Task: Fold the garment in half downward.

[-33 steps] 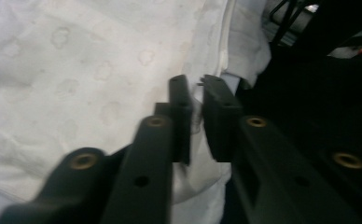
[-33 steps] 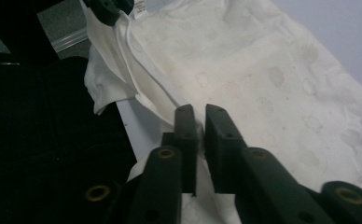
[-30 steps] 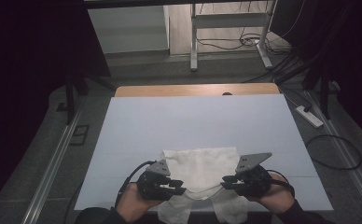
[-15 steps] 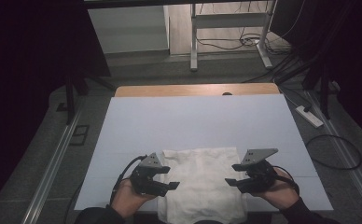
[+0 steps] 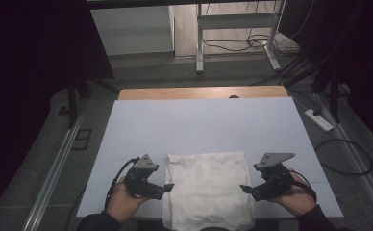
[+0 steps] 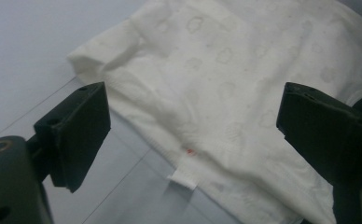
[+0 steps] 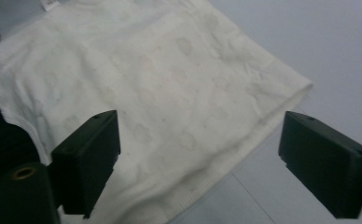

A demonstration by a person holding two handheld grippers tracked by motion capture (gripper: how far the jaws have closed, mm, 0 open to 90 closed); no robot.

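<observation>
Between the open left tongs (image 5: 169,186) and right tongs (image 5: 245,188) lies the white cloth (image 5: 207,188), seemingly untouched.

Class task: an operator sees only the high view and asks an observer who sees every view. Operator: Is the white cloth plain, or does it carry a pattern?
Observer: The white cloth carries faint cloud-like shapes.
Operator: Any label on it?
Observer: A small white tag sticks out from its hem, with a tiny red mark beside it.
Operator: Are the left gripper's jaws on the cloth?
Observer: No. The left gripper has just been opening; its jaws stand wide, gripping nothing.
</observation>
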